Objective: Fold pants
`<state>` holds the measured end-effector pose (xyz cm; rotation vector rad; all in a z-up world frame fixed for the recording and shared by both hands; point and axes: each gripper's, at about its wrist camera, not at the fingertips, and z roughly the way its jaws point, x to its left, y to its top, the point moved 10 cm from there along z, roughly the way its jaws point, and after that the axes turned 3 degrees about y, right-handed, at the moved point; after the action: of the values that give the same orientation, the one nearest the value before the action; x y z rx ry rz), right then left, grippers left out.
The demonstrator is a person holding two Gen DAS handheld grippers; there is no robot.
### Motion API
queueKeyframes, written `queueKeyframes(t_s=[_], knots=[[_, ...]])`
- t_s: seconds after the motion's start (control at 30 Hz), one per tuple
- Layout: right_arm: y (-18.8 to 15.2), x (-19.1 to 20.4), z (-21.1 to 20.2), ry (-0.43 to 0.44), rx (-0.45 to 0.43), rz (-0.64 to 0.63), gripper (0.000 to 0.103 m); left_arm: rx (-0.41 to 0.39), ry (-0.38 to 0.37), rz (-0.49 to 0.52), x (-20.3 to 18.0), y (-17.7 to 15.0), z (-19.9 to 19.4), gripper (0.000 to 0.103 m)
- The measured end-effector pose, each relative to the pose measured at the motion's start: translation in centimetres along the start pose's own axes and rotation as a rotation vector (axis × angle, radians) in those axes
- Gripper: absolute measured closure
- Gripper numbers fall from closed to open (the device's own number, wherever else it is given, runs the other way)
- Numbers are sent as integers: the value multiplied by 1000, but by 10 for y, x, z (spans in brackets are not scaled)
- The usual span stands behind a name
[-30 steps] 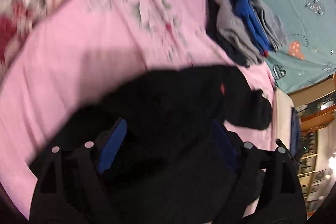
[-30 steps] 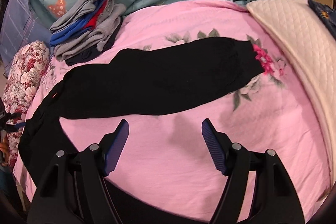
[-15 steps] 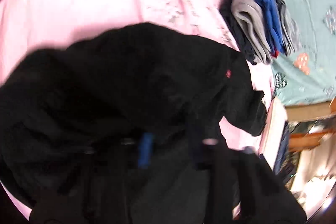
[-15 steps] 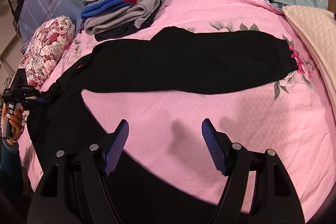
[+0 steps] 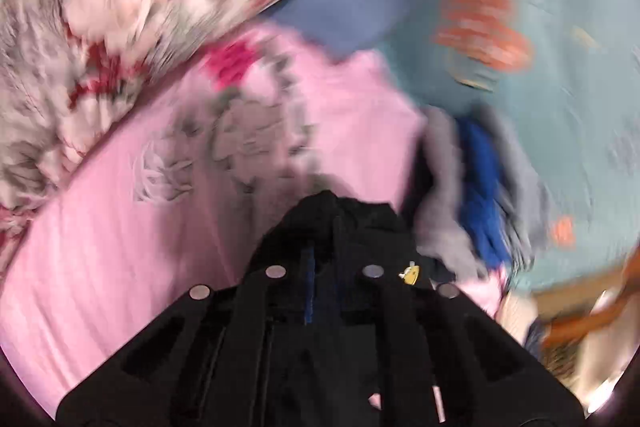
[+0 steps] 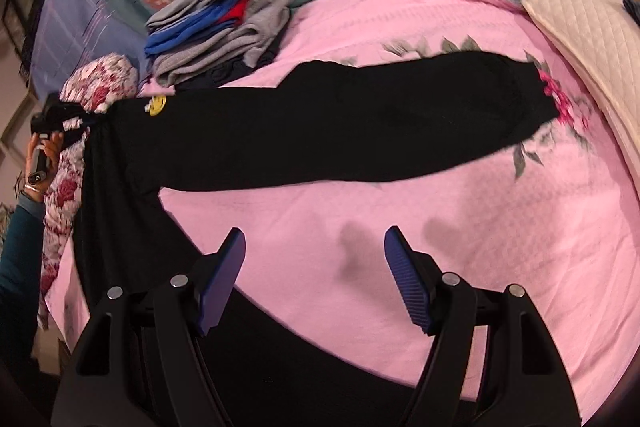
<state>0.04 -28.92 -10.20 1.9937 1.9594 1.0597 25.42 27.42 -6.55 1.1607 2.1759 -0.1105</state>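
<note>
Black pants [image 6: 320,131], lower leg cut off

Matt black cloth pants [image 6: 320,131] on a pink textured-weave bed sheet [image 6: 480,247], cream quilted blanket [image 6: 584,35] beside it, right gripper [image 6: 314,275] matt black plastic with ribbed blue fingers [image 6: 408,279].

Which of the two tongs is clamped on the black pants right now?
The left tongs, shut on the black pants at the waist; the right tongs hang open above the pink sheet.
</note>
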Motion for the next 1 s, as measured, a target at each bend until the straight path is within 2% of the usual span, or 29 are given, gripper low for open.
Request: queueKeyframes(t_s=[0.03,0.1,0.13,0.17,0.23,0.27,0.3,0.33,0.37,0.43,0.47,0.57,0.67,0.77,0.8,0.83,0.87,0.93,1.0], knots=[[0,-6,-1,0,3,20,31,27,21,-29,8,1,9,92],[3,-28,-4,-45,-10,41,31,49,72,2,19,-5,21,89],[5,-39,-5,-64,-17,57,31,50,100,43,25,-11,24,75],[9,-53,-6,-85,-27,80,31,46,118,55,29,-15,23,47],[15,-86,-9,-154,-50,141,31,-2,226,47,56,-17,11,27],[16,-99,-10,-179,-49,159,31,-16,266,43,71,-17,4,27],[13,-113,-14,-197,-46,188,31,3,284,42,84,-20,0,26],[11,-120,-18,-205,-48,206,31,57,315,13,105,-26,-6,26],[4,-126,-25,-210,-46,225,31,64,326,-15,119,-28,-13,26],[-10,-130,-41,-223,-40,224,31,17,316,-56,144,-30,-38,25],[-18,-132,-50,-238,-42,215,31,14,310,-56,153,-36,-48,20],[-58,-139,-80,-272,-23,207,31,59,263,-14,166,-69,-65,18],[-94,-147,-98,-269,-14,245,31,144,227,62,166,-118,-63,17],[-125,-147,-109,-212,-8,293,31,204,156,97,152,-156,-51,16],[-135,-143,-111,-183,-7,302,31,207,134,99,149,-166,-51,12],[-140,-140,-111,-172,-9,301,31,173,131,117,144,-168,-49,5],[-146,-137,-112,-172,-13,294,31,160,125,121,139,-169,-47,3],[-150,-133,-114,-180,-22,278,30,138,84,95,129,-168,-44,2],[-152,-130,-115,-193,-32,250,31,161,22,61,116,-170,-38,4]])
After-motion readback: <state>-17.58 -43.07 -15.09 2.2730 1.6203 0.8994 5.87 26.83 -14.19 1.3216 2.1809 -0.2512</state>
